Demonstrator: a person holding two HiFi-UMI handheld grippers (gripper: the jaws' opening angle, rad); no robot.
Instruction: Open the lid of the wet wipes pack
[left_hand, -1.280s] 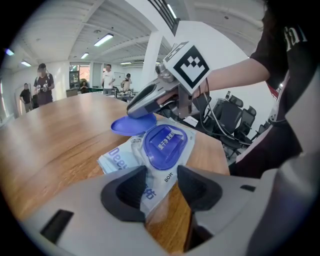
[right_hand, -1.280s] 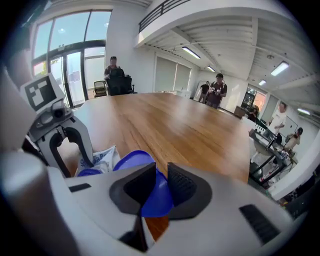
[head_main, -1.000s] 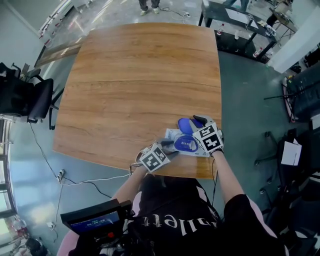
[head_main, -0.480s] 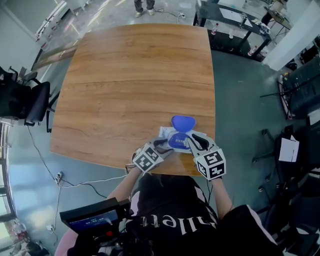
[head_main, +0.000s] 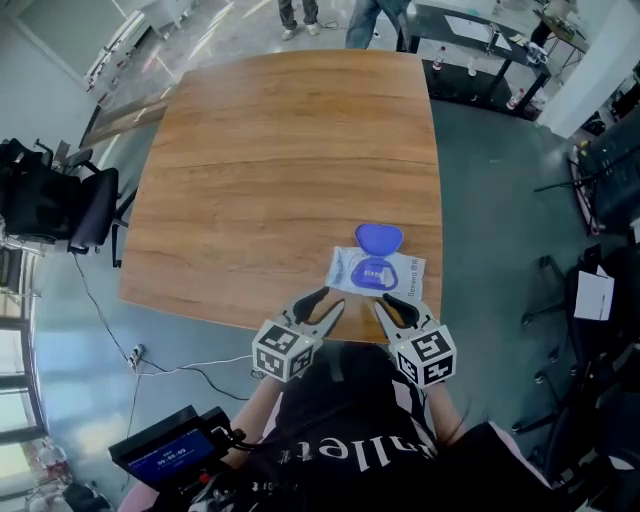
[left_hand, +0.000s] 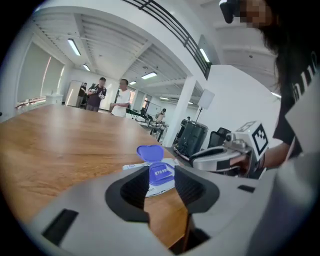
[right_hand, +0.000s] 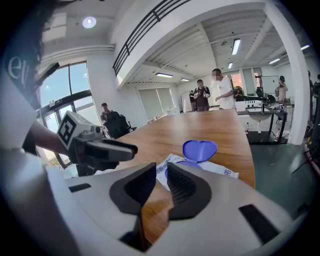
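Blue lid (head_main: 379, 238), white wet wipes pack (head_main: 405, 272) — brown wood-grain table (head_main: 280, 170).

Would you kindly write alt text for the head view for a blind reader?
A wet wipes pack lies on a wooden table near its close edge, its blue lid flipped open. Both tools hover short of it, holding nothing: the left tool, whose jaws have just been closing slightly, and the right tool.

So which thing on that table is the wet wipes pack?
Start at the big wooden table and go to its near right corner. The flat white pack lies there alone, its blue heart-shaped lid flipped open on the far side.
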